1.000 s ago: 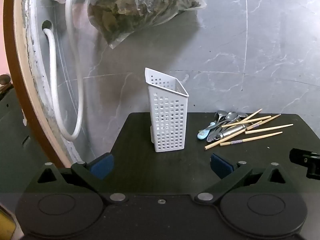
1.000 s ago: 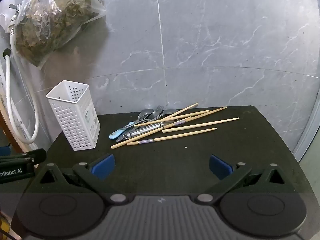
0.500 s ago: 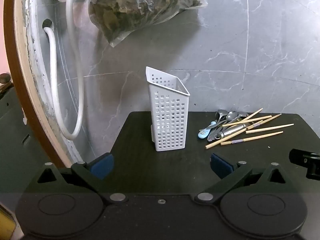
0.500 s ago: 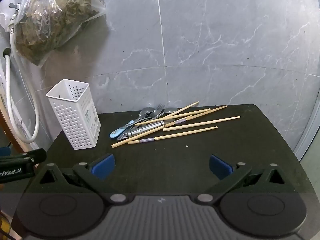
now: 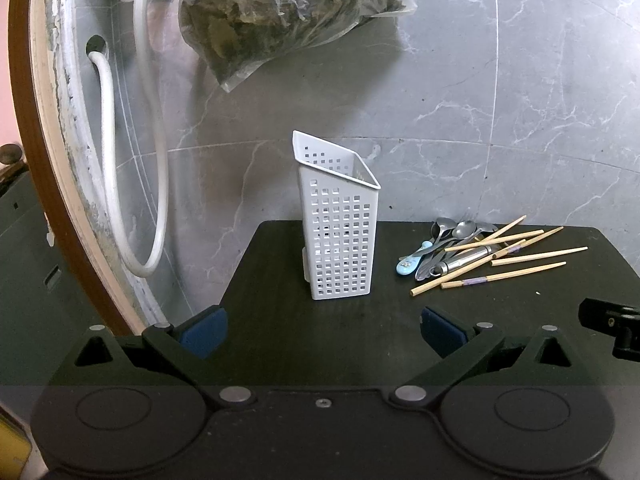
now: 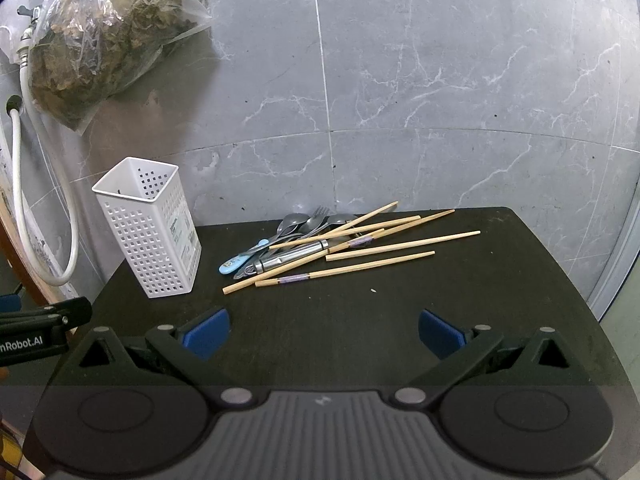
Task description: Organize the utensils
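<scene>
Black table [image 6: 400,320] with white utensil holder [image 6: 150,236], chopsticks [image 6: 400,244], spoons [image 6: 304,224].

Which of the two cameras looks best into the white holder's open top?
The right wrist view: it looks down into the white perforated holder, where nothing shows inside. The left wrist view shows its side wall and only a sliver of opening.

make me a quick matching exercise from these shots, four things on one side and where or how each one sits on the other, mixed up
Things:
1. white holder
2. chopsticks
3. plastic bag
4. right claw

States:
a. hanging on the wall
b. standing upright, nothing visible inside
c. open, holding nothing
d. lying loose across the spoons

Pairs: 1-b, 2-d, 3-a, 4-c
</scene>
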Available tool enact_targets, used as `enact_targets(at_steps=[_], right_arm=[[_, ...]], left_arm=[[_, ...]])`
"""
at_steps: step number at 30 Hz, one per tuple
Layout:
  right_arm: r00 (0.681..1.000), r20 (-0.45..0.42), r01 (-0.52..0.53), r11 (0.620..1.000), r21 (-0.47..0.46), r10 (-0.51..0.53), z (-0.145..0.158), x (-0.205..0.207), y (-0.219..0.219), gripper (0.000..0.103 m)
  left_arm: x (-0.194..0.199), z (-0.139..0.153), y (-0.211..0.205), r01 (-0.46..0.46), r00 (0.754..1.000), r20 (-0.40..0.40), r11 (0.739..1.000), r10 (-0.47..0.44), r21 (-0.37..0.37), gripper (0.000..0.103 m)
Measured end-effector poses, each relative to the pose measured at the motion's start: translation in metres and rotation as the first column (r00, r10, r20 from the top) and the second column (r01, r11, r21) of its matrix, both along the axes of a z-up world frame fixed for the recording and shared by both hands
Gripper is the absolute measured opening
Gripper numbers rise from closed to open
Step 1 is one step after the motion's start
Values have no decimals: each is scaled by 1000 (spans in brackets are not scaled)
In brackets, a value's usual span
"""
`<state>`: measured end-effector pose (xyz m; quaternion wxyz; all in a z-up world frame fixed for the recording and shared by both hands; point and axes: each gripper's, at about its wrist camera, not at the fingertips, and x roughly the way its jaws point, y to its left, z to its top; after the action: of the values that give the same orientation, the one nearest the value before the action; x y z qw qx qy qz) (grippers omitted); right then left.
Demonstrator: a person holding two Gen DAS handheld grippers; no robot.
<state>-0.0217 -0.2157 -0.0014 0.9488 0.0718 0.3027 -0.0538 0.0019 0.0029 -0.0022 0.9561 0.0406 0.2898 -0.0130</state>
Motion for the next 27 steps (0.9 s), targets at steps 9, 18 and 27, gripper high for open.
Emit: enact_targets(at_steps=[9, 18, 27], right_arm=[[1000, -2, 0, 1000, 1, 0, -1, -1, 0, 103], [1000, -3, 0, 1000, 2, 0, 0, 0, 0, 103], [1000, -5, 0, 1000, 3, 0, 0, 1, 0, 103]], left_arm=[[0, 0, 0, 0, 1000, -1, 1000, 0, -1, 102], [0, -1, 1, -1, 1000, -3, 1000, 1, -3, 102], [-2, -3, 2, -2, 1000, -4, 1000, 2, -4, 102]])
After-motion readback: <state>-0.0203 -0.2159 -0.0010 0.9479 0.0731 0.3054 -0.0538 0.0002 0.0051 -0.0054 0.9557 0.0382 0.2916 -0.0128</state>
